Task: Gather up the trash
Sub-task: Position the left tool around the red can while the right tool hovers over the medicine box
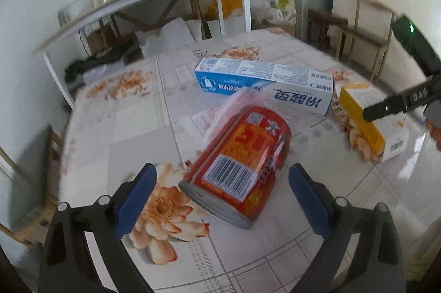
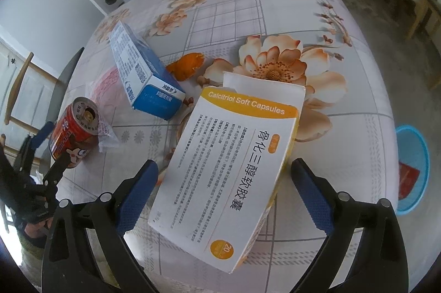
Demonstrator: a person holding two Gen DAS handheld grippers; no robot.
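A red can is seen lying on its side on the flowered table, bottom rim nearest the left gripper, so a squeeze across its round body is judged the intent. The left fingers are spread wide, one on each side of the can, neither pad touching it; nothing is held. A thin plastic wrapper is tucked under the can's far end. Farther right a blue toothpaste box is laid flat, with orange peel just beside it. Right again, a white-and-yellow capsule box (flap open, likely empty) is framed between the right gripper fingers, equally wide open, contact not evident. A blue bin is seen on the floor at far right, the likely drop point.
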